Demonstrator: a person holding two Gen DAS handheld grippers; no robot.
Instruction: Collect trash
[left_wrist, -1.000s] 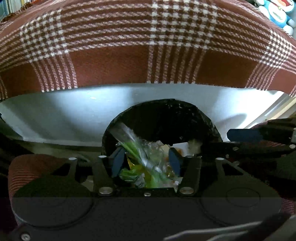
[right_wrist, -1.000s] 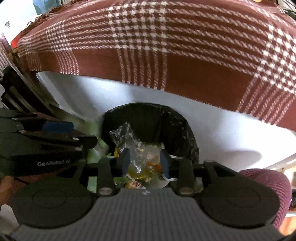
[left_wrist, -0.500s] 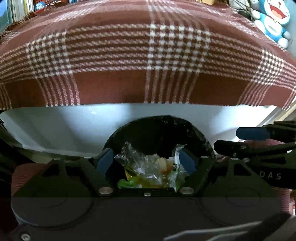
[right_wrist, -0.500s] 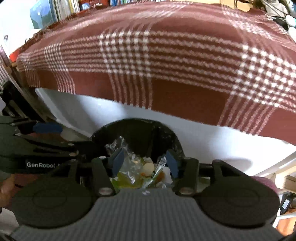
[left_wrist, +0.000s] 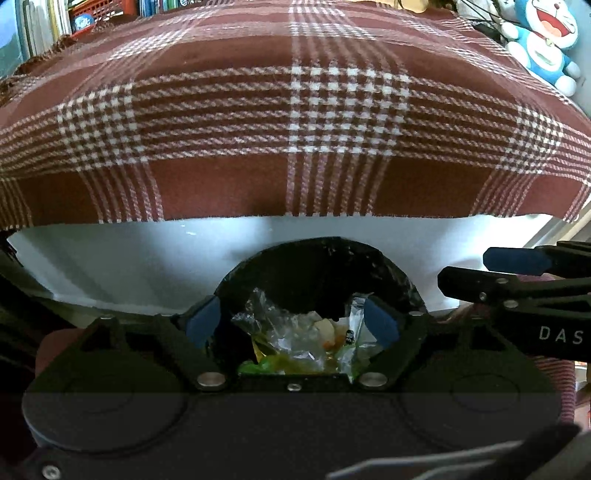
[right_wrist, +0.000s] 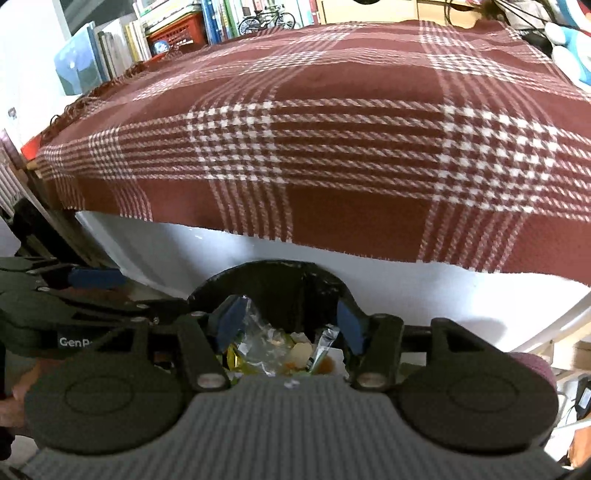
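Both spread, just opened, nothing pinched: left gripper (left_wrist: 291, 321) marked "GenR…", right gripper (right_wrist: 288, 321) marked "DAS", over bin (left_wrist: 314, 266).

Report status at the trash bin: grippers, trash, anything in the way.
Left gripper and right gripper both open, jaws just opened wider, holding nothing. Wrappers lie in the black-lined bin. Plaid-covered table beyond; nothing blocking.
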